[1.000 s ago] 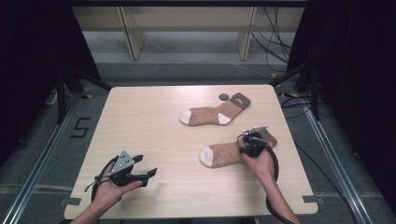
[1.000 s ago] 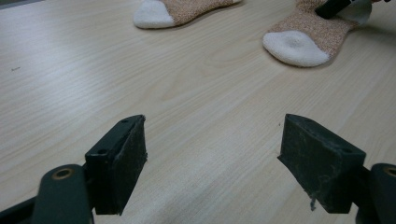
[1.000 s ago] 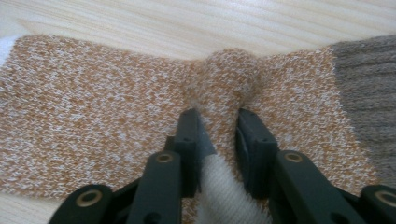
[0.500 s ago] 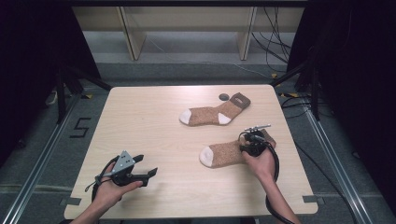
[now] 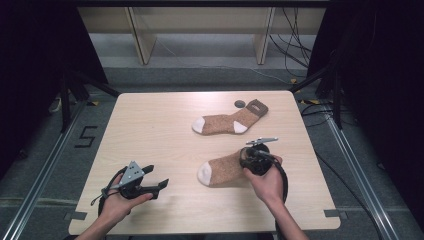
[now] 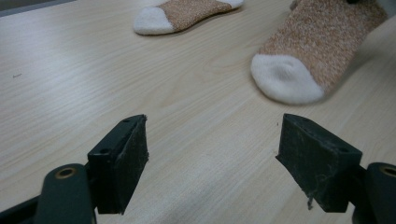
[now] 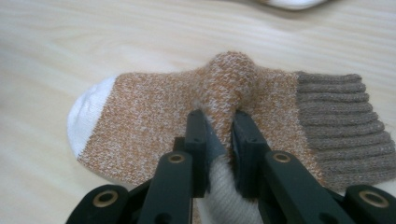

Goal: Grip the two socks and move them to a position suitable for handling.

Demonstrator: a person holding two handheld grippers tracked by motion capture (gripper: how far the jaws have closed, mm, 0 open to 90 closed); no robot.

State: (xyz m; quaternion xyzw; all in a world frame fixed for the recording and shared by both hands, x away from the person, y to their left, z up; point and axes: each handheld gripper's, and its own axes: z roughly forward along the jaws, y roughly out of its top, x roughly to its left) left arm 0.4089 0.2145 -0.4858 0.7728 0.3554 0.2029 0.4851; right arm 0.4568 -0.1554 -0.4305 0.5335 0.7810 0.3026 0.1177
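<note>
Right gripper (image 5: pixel 248 159) in the high view: clamped on the near sock (image 5: pixel 223 169), jaws just closed in w/ the fabric between them. Vs a second ago the hand has come up and the sock's cuff end is off the table (image 5: pixel 150 120); white toe end sits low at front-centre. Far sock (image 5: pixel 227 121) same spot, dark disc (image 5: pixel 239 104) just beside its cuff. Left gripper (image 5: pixel 154 186) unmoved at front-left, jaws spread.

Left gripper view: jaws wide apart over bare wood, near sock's toe (image 6: pixel 286 79) ahead-right.

Right gripper view: pads pinch a bunched ridge of orange knit mid-sock (image 7: pixel 229 88); ribbed brown cuff (image 7: pixel 341 121) to the right.
</note>
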